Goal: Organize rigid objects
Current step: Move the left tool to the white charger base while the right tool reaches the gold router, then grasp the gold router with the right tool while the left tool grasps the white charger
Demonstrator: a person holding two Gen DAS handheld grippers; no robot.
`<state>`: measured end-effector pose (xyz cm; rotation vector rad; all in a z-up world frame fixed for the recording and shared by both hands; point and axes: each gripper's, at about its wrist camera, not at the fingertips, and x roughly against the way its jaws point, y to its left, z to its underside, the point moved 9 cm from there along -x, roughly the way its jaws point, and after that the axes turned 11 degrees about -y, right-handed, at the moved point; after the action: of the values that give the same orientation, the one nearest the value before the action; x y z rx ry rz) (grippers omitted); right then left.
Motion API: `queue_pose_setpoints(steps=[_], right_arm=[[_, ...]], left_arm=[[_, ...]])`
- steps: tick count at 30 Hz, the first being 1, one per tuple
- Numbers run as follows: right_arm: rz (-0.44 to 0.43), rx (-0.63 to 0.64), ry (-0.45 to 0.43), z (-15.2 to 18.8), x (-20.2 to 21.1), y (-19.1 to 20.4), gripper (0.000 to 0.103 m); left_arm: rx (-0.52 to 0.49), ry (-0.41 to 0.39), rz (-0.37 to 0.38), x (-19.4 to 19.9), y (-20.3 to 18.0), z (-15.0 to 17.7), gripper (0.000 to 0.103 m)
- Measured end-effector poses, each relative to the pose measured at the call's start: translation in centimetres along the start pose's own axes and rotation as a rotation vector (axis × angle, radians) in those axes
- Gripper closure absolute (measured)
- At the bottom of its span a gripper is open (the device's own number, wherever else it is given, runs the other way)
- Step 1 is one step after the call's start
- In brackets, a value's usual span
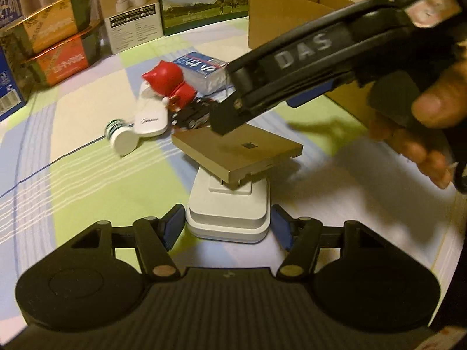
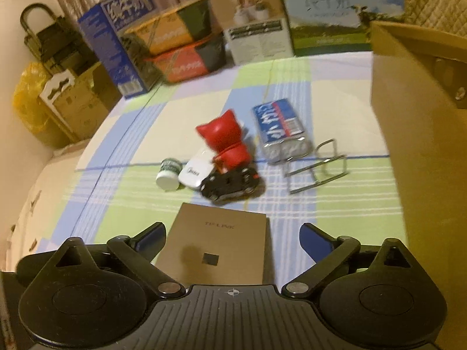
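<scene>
A gold TP-LINK panel (image 1: pixel 236 151) (image 2: pixel 219 242) rests tilted on a white rounded block (image 1: pixel 227 215) on the checked cloth. My left gripper (image 1: pixel 227 224) straddles that block, its blue pads (image 1: pixel 173 227) against both sides. My right gripper (image 2: pixel 233 239) stands wide open around the panel without touching it; in the left wrist view one black finger (image 1: pixel 280 67) reaches in from the upper right, held by a hand (image 1: pixel 423 134). Beyond lie a red cat figure (image 2: pixel 224 140), a black toy car (image 2: pixel 230 183), a white remote (image 2: pixel 195 172), a small white-capped bottle (image 2: pixel 167 175) and a blue battery pack (image 2: pixel 277 128).
A wire rack (image 2: pixel 315 166) lies right of the car. An open cardboard box (image 2: pixel 423 145) rises along the right side. Several printed cartons (image 2: pixel 181 43) line the back edge. A yellow bag (image 2: pixel 29 93) and brown boxes stand beyond the left edge.
</scene>
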<state>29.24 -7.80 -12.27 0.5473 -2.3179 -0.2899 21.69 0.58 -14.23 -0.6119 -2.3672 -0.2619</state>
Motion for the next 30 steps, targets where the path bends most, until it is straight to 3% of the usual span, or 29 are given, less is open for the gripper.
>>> queue_pose_setpoints(steps=[12,13,14,15,17,19,23,26,30], right_arm=[[0.012,0.062,0.105,2.2,-2.4,2.3,0.005],[0.016,0.073,0.102,2.1,-2.3,2.3,0.009],[0.003,0.077,0.094,2.0,-2.1,2.5,0.025],[-0.014,0.073,0.083,1.8,-1.9,2.8,0.032],[-0.023,0.079,0.061,1.2,-1.3,3.2,0.057],[0.002,0.108,0.040,0.9,-0.7,3.1,0.066],[-0.019,0.027,0.081,1.3,-0.7,2.0,0.060],[0.011,0.002,0.086,1.8,-0.3,0.6,0.038],[-0.035,-0.040,0.084,2.0,1.0,-0.2,0.019]], left_arm=[[0.008,-0.006,0.006,0.6,-0.7,0.8,0.044],[0.010,-0.005,0.005,0.6,-0.7,0.8,0.044],[0.010,-0.007,0.006,0.6,-0.8,0.7,0.044],[0.013,-0.013,0.005,0.6,-0.7,0.6,0.044],[0.015,-0.028,0.007,0.8,-0.6,0.1,0.044],[0.022,-0.021,0.004,0.8,-0.6,0.0,0.044],[0.011,0.003,-0.001,0.7,-0.7,0.5,0.043],[0.007,0.006,-0.003,0.9,-0.5,0.6,0.043],[0.037,0.002,-0.030,1.0,0.9,0.7,0.043]])
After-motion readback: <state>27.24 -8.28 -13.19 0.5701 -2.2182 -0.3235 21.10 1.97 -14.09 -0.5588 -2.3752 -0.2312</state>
